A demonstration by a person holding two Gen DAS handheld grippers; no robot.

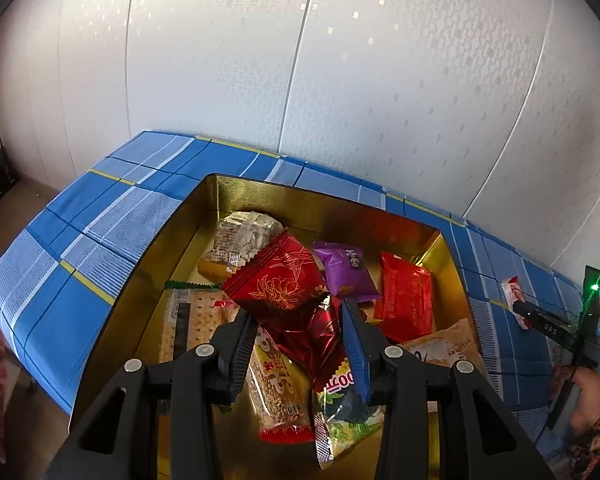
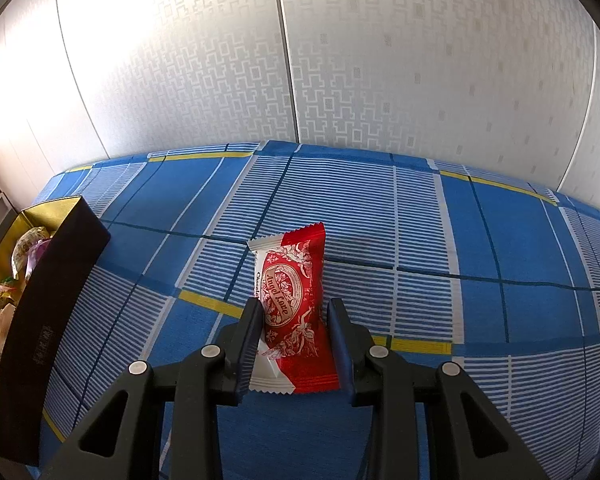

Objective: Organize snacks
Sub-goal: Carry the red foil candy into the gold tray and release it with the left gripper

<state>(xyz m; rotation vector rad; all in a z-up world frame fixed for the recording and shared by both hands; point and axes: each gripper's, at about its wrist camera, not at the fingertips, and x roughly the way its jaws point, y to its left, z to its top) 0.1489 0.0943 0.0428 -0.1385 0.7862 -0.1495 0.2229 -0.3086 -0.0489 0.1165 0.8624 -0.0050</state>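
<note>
The red chocolate packet [image 2: 296, 312] lies flat on the blue checked tabletop [image 2: 480, 240], right between my right tongs [image 2: 294, 344] — jaws open, not gripping yet. It looks light, crinkly and slippery, so I'd pinch mid-body. My left tongs [image 1: 300, 344] sit open around a dark red foil pack [image 1: 288, 300] in the gold box [image 1: 260, 196].

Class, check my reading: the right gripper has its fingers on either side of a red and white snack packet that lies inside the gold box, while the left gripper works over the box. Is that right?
Not quite. The red and white snack packet between the fingers of the right gripper lies on the blue checked tablecloth, outside the gold box, as the right wrist view shows. The left gripper is indeed over the box.
</note>
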